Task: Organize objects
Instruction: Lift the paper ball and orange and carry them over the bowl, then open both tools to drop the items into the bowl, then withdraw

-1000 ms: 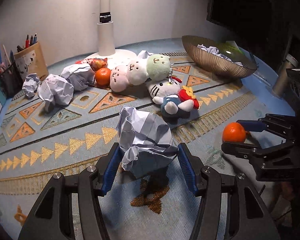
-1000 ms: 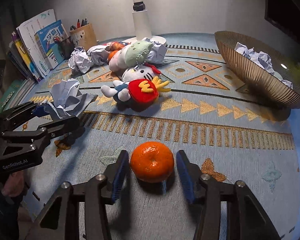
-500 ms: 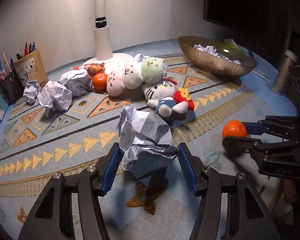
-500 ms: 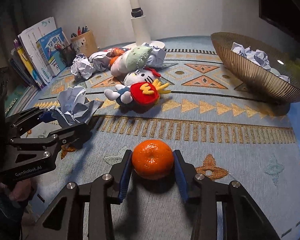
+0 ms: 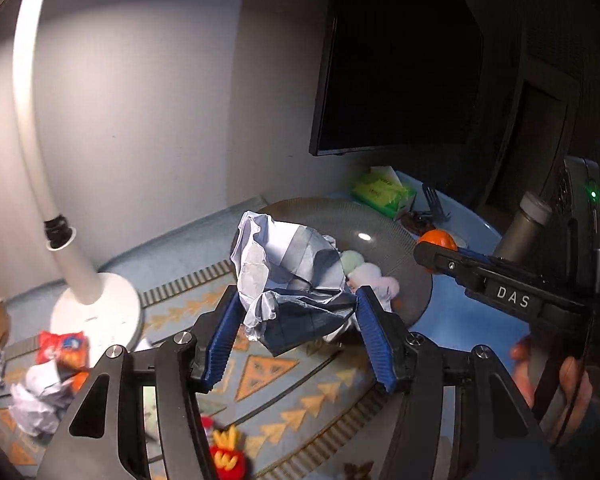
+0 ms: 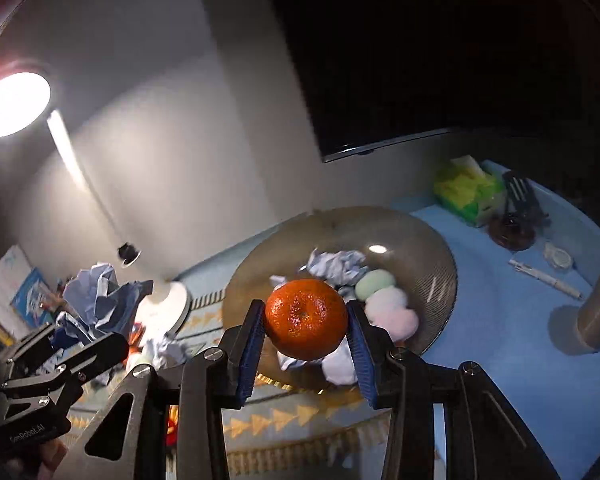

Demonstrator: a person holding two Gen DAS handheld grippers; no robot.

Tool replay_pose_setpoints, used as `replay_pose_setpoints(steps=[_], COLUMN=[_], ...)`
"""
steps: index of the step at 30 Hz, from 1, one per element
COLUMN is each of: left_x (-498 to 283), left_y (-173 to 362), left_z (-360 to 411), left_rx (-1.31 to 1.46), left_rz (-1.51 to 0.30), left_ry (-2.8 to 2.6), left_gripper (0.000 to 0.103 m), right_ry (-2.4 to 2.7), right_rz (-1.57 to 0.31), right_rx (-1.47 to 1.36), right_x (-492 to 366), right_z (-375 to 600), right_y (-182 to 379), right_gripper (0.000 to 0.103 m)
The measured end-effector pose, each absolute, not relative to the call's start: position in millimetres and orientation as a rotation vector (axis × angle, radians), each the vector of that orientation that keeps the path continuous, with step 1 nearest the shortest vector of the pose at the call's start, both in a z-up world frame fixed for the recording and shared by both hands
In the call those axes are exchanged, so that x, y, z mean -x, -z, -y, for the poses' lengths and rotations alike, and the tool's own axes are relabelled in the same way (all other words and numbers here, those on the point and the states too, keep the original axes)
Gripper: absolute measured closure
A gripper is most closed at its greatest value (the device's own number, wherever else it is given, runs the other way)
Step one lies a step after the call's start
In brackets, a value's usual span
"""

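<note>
Lifting both loads off the rug since a second ago, the left gripper [image 5: 296,330] stays clamped on the crumpled paper [image 5: 290,276] and the right gripper [image 6: 306,334] on the orange [image 6: 306,320], both now carried just before the ribbed bowl [image 6: 436,276], probably for dropping in.
</note>
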State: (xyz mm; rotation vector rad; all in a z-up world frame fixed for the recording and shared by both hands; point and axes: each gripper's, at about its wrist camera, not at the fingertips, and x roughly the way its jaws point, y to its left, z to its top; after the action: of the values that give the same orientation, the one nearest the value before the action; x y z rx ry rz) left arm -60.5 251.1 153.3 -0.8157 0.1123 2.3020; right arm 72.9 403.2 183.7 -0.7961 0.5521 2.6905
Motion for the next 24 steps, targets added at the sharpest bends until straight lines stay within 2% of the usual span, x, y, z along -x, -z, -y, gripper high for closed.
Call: replay_pose_setpoints(steps=[6, 7, 8, 10, 11, 19, 24], left_x=[110, 113, 115, 115, 115, 69, 22], left_y=[-119, -116, -115, -113, -113, -147, -181], left_z=[-298, -302, -305, -305, -303, -234, -155], left_rx=[0.925, 0.922, 0.919, 0.931, 0.942, 0.886, 0.867], left_rz=[-0.087, -0.092, -0.092, -0.08, -0.07, 0.003, -0.028], left_ry=[-2.266, -2.268, -2.275, -2.276, -2.255, -2.275, -2.402], left_gripper=[0.046, 0.041, 0.029, 0.022, 0.022, 0.022, 0.022], right_ry=[-2.613, -2.607, -2.608, -2.609, -2.613, -2.714, -2.838], right_rz=[-0.561, -0.568, -0.579, -0.6, -0.599, -0.577, -0.486], right_rx=[0.873, 0.886, 0.903, 0.915, 0.903, 0.914, 0.925], right_x=[-34, -29, -24, -18, -20, -55, -84], right_z=[-430, -434, -437, -443, -444, -409, -354], right_y=[-169, -167, -164, -160, -160, -177, -198], right_gripper=[0.064, 0.064, 0.062, 0.052, 0.048, 0.048, 0.038])
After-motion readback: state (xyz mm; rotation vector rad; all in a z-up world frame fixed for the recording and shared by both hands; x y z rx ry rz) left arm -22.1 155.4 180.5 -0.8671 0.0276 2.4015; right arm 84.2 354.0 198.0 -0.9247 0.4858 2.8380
